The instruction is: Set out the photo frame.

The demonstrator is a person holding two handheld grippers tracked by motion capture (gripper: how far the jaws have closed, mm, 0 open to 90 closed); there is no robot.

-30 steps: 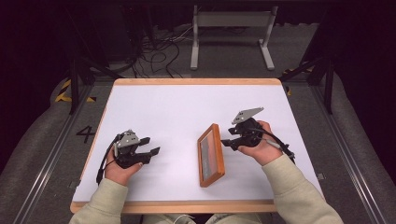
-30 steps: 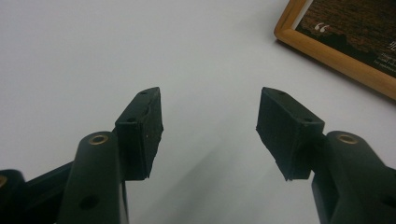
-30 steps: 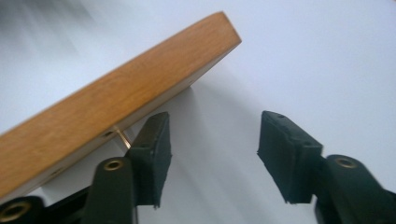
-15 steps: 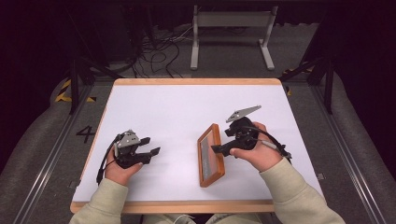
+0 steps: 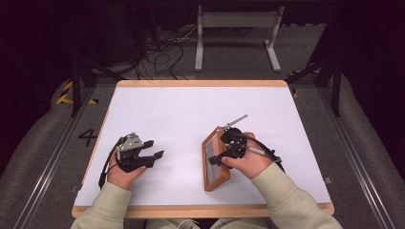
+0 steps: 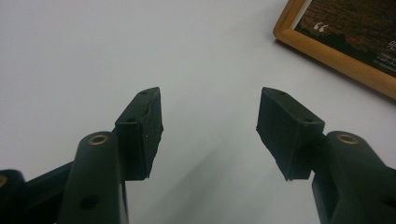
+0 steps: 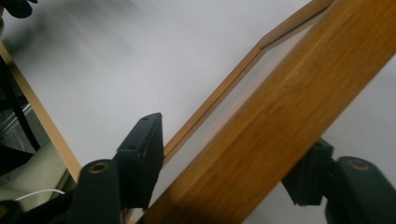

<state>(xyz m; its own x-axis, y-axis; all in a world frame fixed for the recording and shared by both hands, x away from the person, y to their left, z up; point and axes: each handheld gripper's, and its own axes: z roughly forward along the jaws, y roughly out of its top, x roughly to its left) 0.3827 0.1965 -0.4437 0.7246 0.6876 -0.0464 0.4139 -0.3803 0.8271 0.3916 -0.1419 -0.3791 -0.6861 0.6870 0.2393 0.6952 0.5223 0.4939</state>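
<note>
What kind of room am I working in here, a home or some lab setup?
Most likely a lab recording station: a bare white table with a wooden rim, loose cables on the grey floor, and a metal stand beyond it. Nothing homely but the wooden picture frame.

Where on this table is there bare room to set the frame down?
The far half of the table is bare, as is the strip between the left gripper and the wooden frame. The near right is crowded: the right gripper straddles the frame's edge.

One wooden picture frame (image 5: 215,160), two grippers, one table (image 5: 191,114).
</note>
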